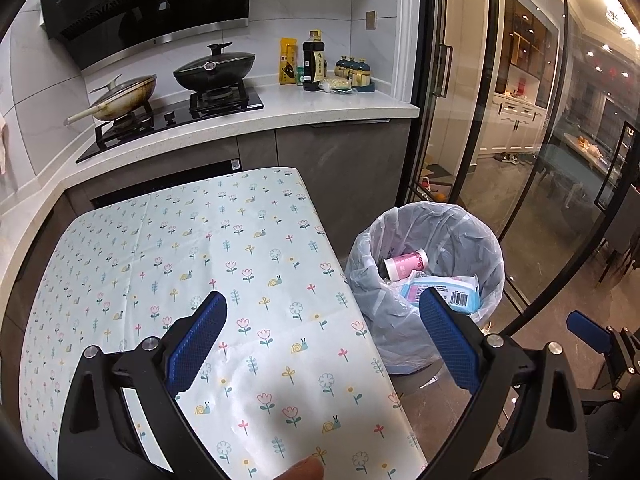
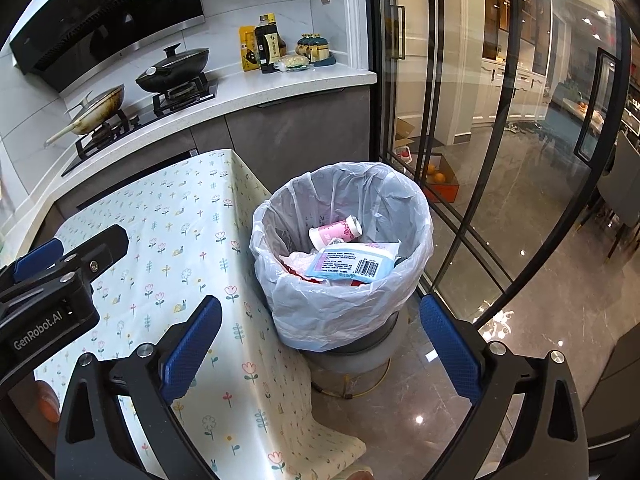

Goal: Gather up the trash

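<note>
A trash bin (image 2: 344, 304) lined with a clear bag stands on the floor beside a table with a flowered cloth (image 2: 180, 248). Inside lie a blue wipes packet (image 2: 348, 264) with a barcode, a pink cup (image 2: 336, 232) and crumpled paper. My right gripper (image 2: 320, 320) hangs open above the bin's near rim, nothing between its blue pads. In the left wrist view, my left gripper (image 1: 322, 320) stands open over the table's right edge (image 1: 360, 320), with the bin (image 1: 424, 292) just to its right. It holds nothing. The packet (image 1: 460, 292) and cup (image 1: 406, 264) show in the bin there too.
A kitchen counter (image 1: 320, 108) behind the table carries a gas hob with two pans (image 1: 216, 68), bottles and jars. Glass sliding doors (image 2: 440, 160) stand right of the bin. A box with oranges (image 2: 436, 184) sits on the glossy floor beyond it.
</note>
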Demonstrator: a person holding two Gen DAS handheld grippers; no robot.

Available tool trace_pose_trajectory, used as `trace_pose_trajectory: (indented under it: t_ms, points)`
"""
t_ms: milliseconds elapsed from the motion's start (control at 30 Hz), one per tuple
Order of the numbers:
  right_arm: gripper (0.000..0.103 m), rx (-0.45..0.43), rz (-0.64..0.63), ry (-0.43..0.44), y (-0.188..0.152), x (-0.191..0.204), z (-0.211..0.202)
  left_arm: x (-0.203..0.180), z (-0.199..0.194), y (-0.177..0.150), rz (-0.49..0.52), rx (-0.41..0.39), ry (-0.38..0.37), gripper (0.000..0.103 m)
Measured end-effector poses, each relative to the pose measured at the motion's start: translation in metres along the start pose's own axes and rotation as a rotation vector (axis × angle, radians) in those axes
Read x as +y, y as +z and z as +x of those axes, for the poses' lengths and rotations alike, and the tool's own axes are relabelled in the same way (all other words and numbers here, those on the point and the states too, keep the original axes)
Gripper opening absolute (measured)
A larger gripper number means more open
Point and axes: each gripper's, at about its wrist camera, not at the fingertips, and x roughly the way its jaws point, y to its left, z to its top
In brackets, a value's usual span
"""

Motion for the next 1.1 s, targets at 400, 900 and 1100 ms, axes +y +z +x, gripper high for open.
trace_pose_trajectory:
  t_ms: [400, 900, 1100]
  points:
    - [0.096, -0.001, -0.016, 0.003, -0.003, 0.002, -0.004, 0.002, -0.003, -0.004, -0.018, 0.01, 0.017, 0.092]
    - [0.096, -0.005, -0.016, 0.001, -0.004, 0.001, -0.007, -0.003, -0.007, -0.007, -0.004, 0.02, 0.029, 0.092]
    - [0.096, -0.005, -0.016, 0.001, -0.004, 0.0, -0.009, -0.003, -0.008, -0.01, -0.012, 0.019, 0.042, 0.092]
